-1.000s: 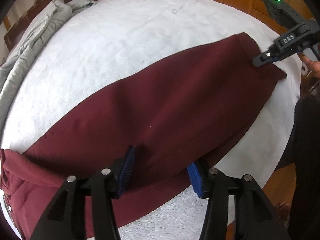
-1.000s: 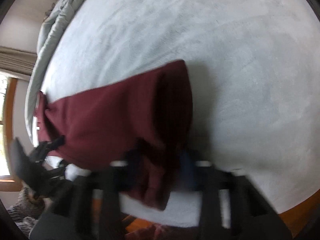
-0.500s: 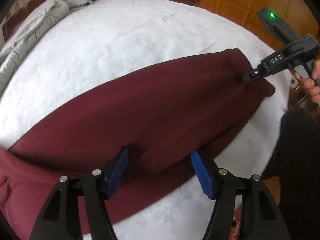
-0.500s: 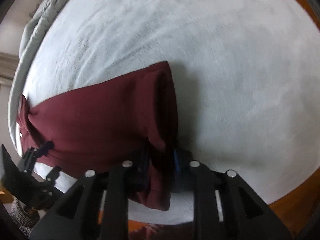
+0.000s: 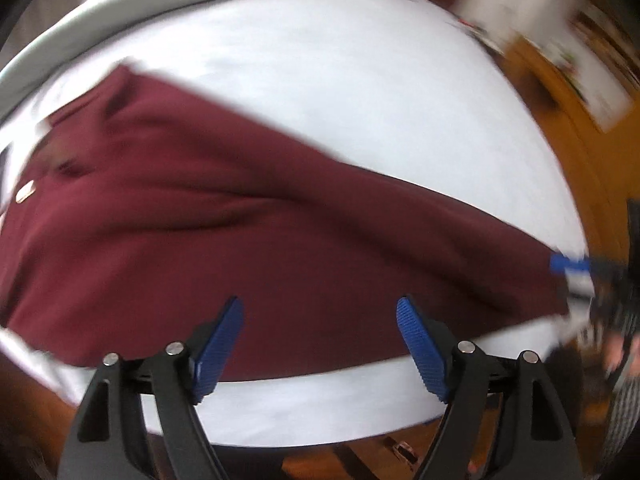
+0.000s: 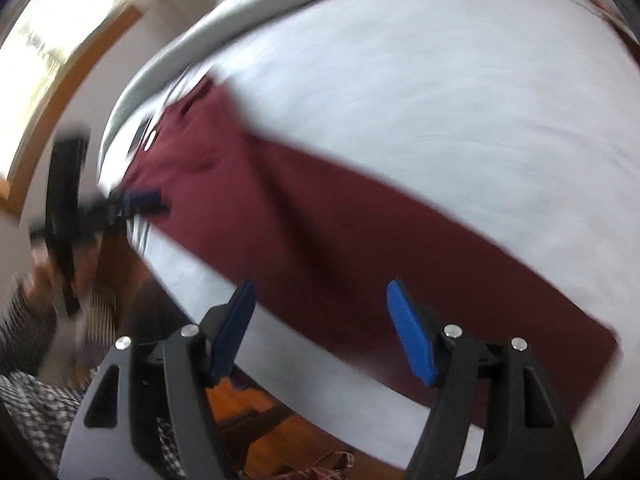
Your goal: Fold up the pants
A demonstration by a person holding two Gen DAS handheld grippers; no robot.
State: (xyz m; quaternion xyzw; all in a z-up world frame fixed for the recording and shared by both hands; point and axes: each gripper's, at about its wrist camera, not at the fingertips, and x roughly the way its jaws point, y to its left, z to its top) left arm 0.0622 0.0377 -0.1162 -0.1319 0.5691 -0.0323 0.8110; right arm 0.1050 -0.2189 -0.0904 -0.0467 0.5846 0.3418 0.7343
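Lying lengthwise along the bed's [image 5: 320,80] near edge, maroon pants [image 5: 248,232] point waistband left; both grippers, left [image 5: 320,344] and right [image 6: 320,328], gape wide, empty; only the right wrist view shows the hem.

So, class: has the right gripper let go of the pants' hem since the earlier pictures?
Yes. The right gripper is now open and back from the pants, which lie flat on the white bedcover.
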